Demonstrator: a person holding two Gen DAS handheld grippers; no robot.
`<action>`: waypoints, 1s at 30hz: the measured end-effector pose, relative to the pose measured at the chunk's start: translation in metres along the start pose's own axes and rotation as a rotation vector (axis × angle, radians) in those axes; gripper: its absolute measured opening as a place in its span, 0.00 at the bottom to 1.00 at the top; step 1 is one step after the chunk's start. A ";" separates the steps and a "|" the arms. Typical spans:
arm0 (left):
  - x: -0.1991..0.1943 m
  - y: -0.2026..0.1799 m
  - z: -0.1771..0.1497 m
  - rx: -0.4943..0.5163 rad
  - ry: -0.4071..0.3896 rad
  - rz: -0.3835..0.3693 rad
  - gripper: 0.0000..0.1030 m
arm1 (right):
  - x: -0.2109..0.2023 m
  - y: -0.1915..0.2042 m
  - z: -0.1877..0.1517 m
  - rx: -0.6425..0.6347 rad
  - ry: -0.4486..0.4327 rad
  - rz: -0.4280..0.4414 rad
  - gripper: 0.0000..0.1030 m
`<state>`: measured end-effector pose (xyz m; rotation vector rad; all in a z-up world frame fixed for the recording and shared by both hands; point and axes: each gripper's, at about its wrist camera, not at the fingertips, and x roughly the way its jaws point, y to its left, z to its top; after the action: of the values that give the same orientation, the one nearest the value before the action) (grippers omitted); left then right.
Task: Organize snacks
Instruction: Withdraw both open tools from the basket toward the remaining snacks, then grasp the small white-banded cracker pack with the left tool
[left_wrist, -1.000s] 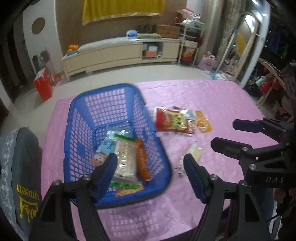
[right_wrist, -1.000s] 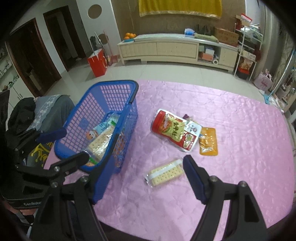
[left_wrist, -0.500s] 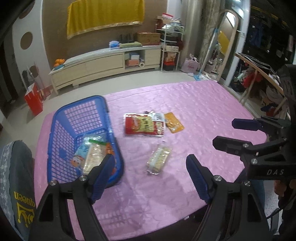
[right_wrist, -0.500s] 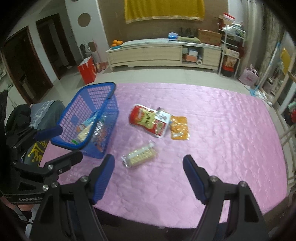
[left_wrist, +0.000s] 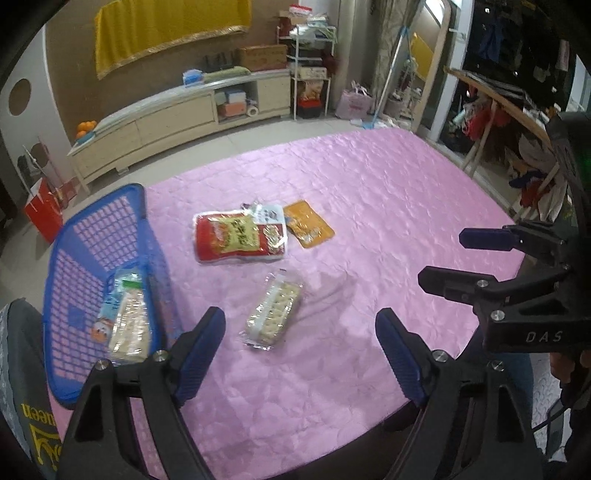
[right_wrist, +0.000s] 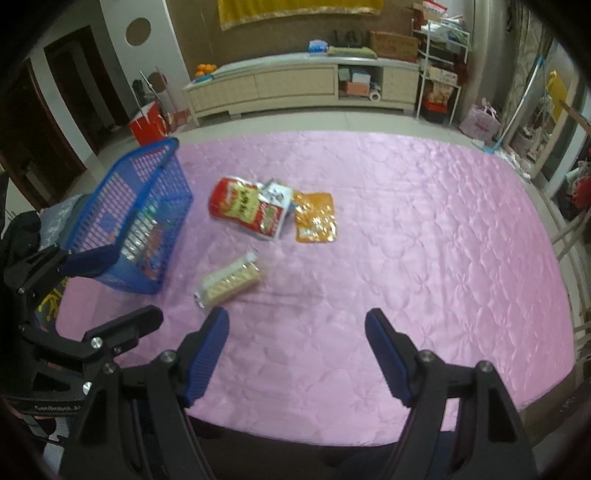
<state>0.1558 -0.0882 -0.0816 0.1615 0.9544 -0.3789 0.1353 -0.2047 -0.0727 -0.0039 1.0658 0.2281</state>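
My left tongs (left_wrist: 301, 350) are opening, empty; right tongs (right_wrist: 295, 354) released. Since before, the cracker pack (left_wrist: 272, 314) sits between the left tongs, blue basket (left_wrist: 96, 236) shifted left.

Low cream cabinet (right_wrist: 295, 86) running along the far wall. Oranges (right_wrist: 206, 68) sitting on its left end. Yellow cloth (right_wrist: 299, 9) hanging above it. Red bag (right_wrist: 146, 123) standing on the floor left of it; wire shelf (right_wrist: 441, 70) standing at its right end.
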 end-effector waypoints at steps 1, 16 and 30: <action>0.008 -0.001 0.000 0.002 0.015 -0.004 0.79 | 0.004 -0.003 -0.001 0.004 0.010 0.004 0.77; 0.110 0.018 0.003 -0.036 0.184 -0.011 0.79 | 0.089 -0.023 -0.006 0.010 0.148 -0.019 0.77; 0.172 0.028 0.001 0.045 0.296 -0.028 0.79 | 0.125 -0.029 -0.009 0.018 0.198 0.008 0.78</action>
<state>0.2570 -0.1045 -0.2229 0.2503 1.2410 -0.4092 0.1905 -0.2109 -0.1886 -0.0059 1.2653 0.2291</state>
